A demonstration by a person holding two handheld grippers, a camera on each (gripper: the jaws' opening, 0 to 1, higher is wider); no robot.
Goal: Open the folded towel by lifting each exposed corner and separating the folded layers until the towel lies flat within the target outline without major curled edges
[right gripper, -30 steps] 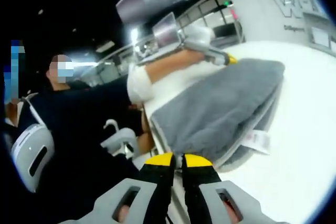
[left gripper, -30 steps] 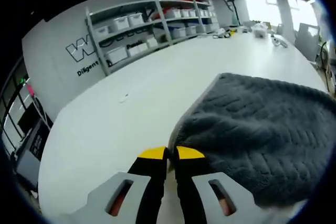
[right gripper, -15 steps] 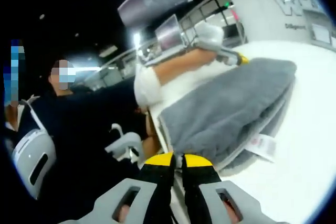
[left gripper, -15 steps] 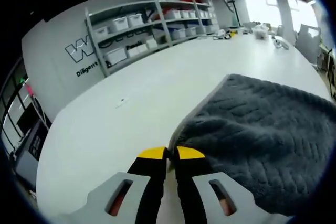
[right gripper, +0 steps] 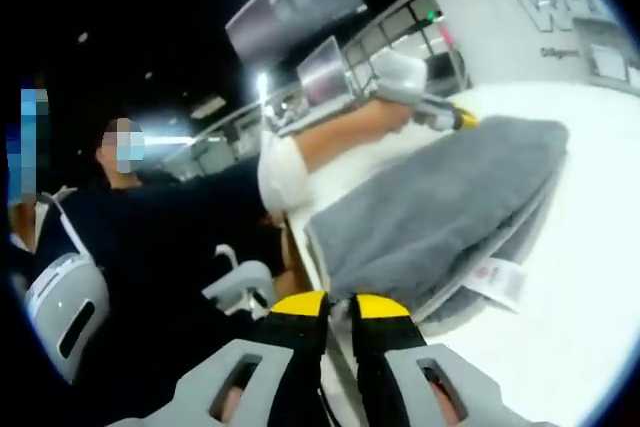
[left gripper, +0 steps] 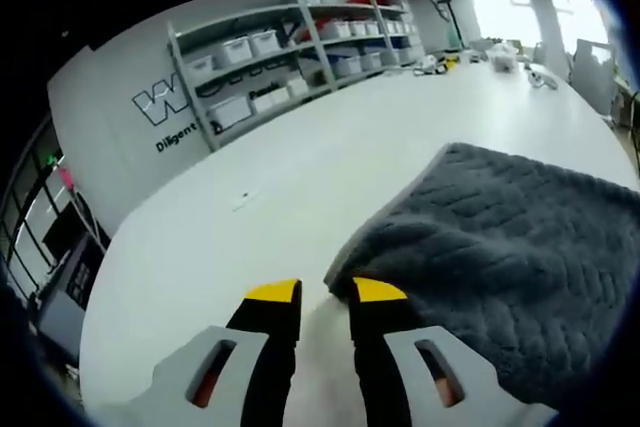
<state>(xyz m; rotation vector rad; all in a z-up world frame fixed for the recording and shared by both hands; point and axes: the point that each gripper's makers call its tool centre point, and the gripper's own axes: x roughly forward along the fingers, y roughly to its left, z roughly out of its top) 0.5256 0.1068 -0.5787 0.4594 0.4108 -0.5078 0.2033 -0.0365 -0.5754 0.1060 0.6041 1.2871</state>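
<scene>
One grey towel (left gripper: 500,267); left gripper (left gripper: 326,292) released, right gripper (right gripper: 340,305) clenched, nothing visibly held.

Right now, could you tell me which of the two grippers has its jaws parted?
The left gripper: its yellow-tipped jaws stand apart beside the grey towel corner. The right gripper has its jaws pressed together at the towel's near edge.

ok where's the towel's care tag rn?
In the right gripper view, the white care tag hangs off the folded grey towel at its near edge, right of the right gripper, over the white table.
</scene>
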